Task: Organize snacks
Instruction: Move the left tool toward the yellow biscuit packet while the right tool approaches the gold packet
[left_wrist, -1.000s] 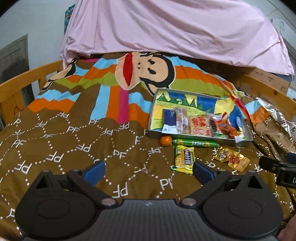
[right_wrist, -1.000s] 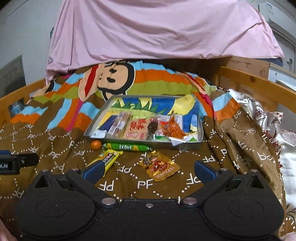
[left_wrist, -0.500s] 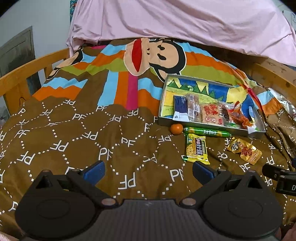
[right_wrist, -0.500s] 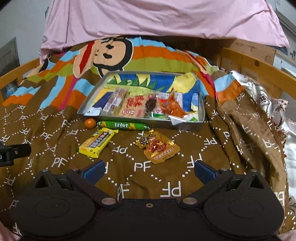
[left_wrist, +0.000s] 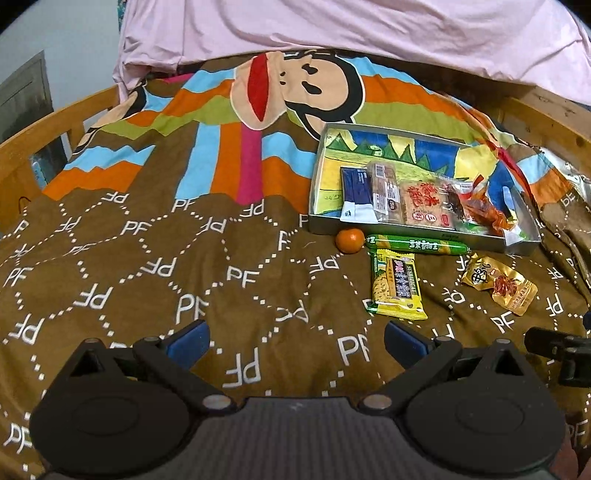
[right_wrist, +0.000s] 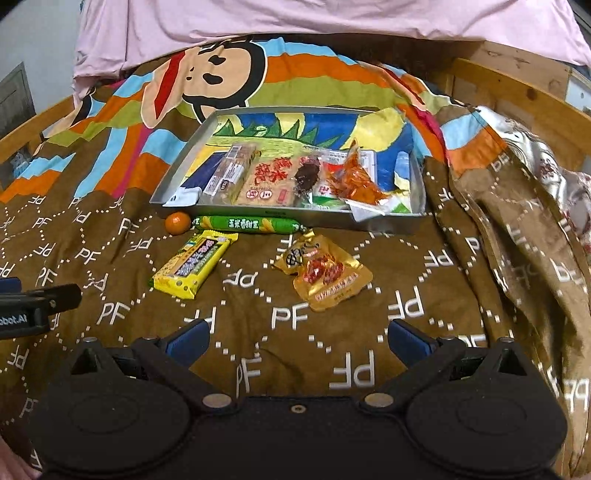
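- My right gripper (right_wrist: 297, 341), jaws wide apart, above the brown blanket (right_wrist: 406, 280).
- Metal tray (right_wrist: 419, 184) holding snacks.
- Before it: small orange (right_wrist: 177, 223), green sausage stick (right_wrist: 246, 224), yellow packet (right_wrist: 195, 263), gold packet (right_wrist: 325, 273).

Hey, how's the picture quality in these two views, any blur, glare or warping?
Left wrist view: sharp, evenly lit, fisheye bends the wooden bed rail, corners dark. Right wrist view: also sharp; mild glare on the gold snack packet; the tray looks skewed.

Home bedroom. Wooden bed frame (left_wrist: 55, 122) at 9 o'clock, cartoon-monkey quilt (left_wrist: 147, 258) spread across centre, pink sheet (left_wrist: 332, 29) draped at 12 o'clock.
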